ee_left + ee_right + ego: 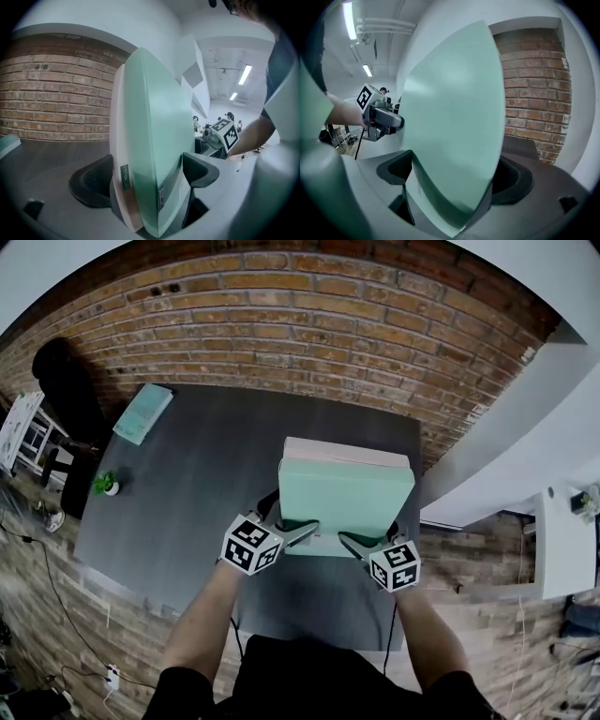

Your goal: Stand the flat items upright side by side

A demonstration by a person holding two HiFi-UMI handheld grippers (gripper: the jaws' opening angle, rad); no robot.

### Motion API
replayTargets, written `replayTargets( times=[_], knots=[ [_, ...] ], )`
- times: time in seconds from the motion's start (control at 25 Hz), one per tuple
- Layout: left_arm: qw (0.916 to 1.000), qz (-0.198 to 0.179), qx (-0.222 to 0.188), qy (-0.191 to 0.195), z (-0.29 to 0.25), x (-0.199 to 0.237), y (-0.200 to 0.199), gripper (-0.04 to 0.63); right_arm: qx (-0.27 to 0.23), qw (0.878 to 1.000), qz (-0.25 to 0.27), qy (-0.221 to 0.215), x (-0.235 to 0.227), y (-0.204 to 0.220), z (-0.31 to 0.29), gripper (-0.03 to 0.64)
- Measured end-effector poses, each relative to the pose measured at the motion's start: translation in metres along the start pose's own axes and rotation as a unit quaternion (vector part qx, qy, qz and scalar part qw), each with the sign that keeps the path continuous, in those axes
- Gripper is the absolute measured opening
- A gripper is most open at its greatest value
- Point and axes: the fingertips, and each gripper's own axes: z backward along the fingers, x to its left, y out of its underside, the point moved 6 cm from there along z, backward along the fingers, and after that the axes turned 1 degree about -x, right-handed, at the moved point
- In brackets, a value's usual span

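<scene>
A: Showing what on the tabletop (202, 488)?
B: Green book (345, 498) and pink book (342, 450) upright, faces touching, near its front edge
A: The grippers?
B: Left gripper (286, 519) pinches both books' left end; right gripper (373, 536) clamps the green book's right end; a third book (142, 413) lies flat, far left

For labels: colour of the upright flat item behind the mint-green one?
Rear flat item: pale pink, clearest in head view.
</scene>
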Motion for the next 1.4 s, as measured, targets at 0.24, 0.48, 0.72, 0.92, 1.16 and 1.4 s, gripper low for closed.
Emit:
replayTargets(
  times=[0.24, 0.48, 0.72, 0.92, 1.16, 1.4],
  knots=[
    [0.9997, -0.021, 0.011, -0.003, -0.001, -0.004, 0.005, 0.486, -0.002, 0.998, 0.047, 0.031, 0.000, 0.002, 0.002, 0.531],
    [0.9996, -0.024, 0.015, 0.003, 0.004, -0.015, 0.011, 0.474, -0.011, 0.997, 0.068, 0.039, 0.003, 0.008, 0.010, 0.532],
    [0.9991, -0.038, 0.016, 0.003, 0.006, -0.028, 0.016, 0.471, 0.011, 0.997, 0.077, 0.029, 0.001, 0.017, 0.014, 0.535],
    [0.9987, -0.046, 0.021, 0.007, 0.009, -0.039, 0.019, 0.445, 0.017, 0.997, 0.067, 0.024, -0.003, 0.020, 0.020, 0.538],
    [0.9980, -0.053, 0.035, 0.010, 0.009, -0.044, 0.019, 0.433, 0.017, 0.998, 0.055, 0.007, -0.010, 0.021, 0.029, 0.541],
    [0.9972, -0.057, 0.049, 0.008, 0.012, -0.048, 0.021, 0.434, 0.012, 0.998, 0.053, -0.006, -0.011, 0.022, 0.036, 0.526]
  ],
)
